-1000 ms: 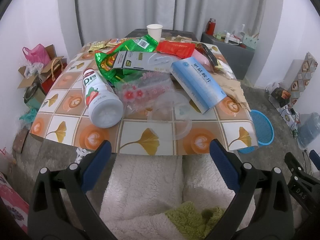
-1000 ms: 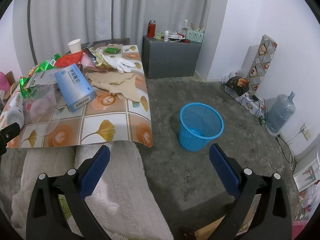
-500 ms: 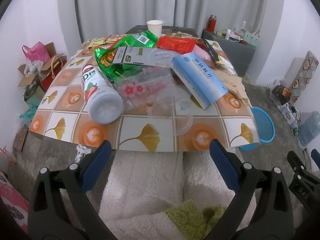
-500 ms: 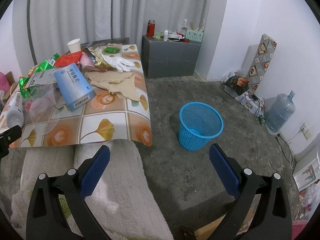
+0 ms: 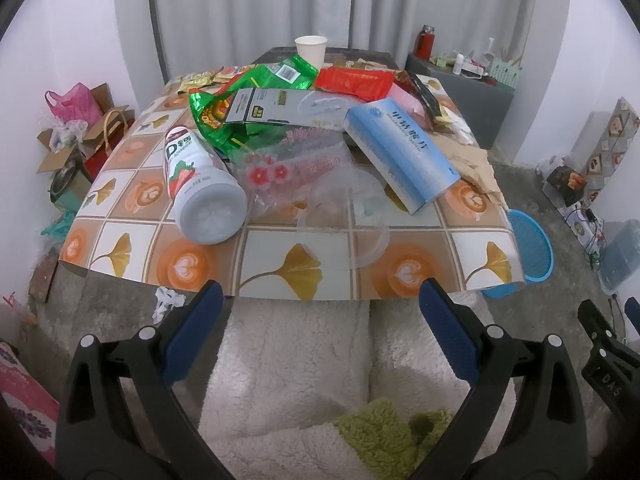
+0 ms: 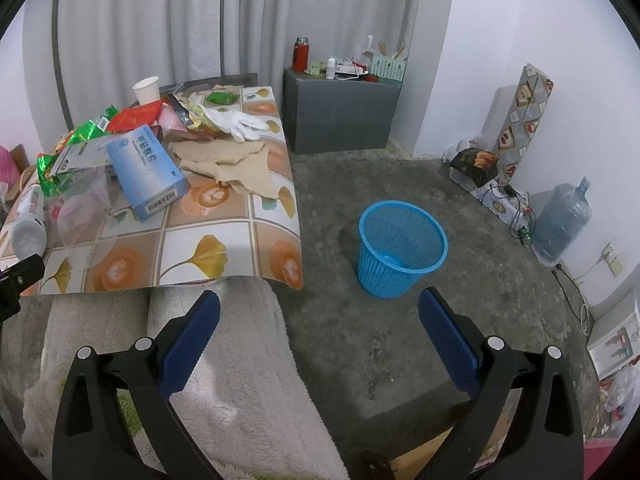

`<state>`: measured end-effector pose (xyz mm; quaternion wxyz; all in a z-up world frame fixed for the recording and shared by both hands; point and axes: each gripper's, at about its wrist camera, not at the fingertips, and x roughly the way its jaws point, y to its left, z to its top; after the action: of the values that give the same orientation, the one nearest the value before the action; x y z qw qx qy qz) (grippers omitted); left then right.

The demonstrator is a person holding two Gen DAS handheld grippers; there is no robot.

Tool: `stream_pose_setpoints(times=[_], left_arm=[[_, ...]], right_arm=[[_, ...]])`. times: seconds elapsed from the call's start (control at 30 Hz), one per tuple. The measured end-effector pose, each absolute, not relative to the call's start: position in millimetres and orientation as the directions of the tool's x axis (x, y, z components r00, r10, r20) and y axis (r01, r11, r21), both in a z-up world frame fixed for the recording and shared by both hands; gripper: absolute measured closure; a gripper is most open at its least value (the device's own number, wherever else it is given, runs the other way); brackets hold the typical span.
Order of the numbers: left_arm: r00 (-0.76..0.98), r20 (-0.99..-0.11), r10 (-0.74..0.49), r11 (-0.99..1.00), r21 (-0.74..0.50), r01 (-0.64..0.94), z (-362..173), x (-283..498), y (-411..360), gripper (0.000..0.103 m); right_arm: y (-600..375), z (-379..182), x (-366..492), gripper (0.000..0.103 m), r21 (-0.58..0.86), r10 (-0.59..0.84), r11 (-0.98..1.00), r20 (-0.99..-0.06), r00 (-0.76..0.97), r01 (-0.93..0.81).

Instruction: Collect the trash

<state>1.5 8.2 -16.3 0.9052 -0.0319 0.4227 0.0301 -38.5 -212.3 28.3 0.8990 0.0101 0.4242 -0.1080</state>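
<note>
Blue-padded, my left tongs (image 5: 316, 312) and right tongs (image 6: 318, 320) both gape wide, holding nothing, short of the tiled-pattern worktop's (image 5: 280, 268) near edge. Wrappers, a white strawberry-label plastic bottle (image 5: 200, 192) and a pale blue cardboard box (image 5: 400, 156) litter it. The blue mesh plastic basket (image 6: 400, 248) stands on the floor beside its right edge.

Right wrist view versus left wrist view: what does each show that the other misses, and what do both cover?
Only the right wrist view shows the whole blue basket standing on the floor beside the table, plus the white glove. Only the left shows the pink bag and cardboard boxes left of the table. Both show the blue box, the strawberry bottle, the paper cup and an open, empty gripper: left gripper, right gripper.
</note>
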Motion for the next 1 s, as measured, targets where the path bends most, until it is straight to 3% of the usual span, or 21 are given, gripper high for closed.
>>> stream_pose_setpoints(times=[0.6,1.0], left_arm=[[0.638,-0.770,0.015,0.996,-0.048,-0.081,-25,7,16,0.008],[0.748,-0.648,-0.140,0.990,-0.116,0.085,-16,14,23,0.008]], right_arm=[[-209,18,-33,0.006,-0.063,-0.166,0.980,-0.779,0.605,0.187],[-209,9,-6,0.006,0.003,-0.091,0.989,-0.778,0.621,0.148]])
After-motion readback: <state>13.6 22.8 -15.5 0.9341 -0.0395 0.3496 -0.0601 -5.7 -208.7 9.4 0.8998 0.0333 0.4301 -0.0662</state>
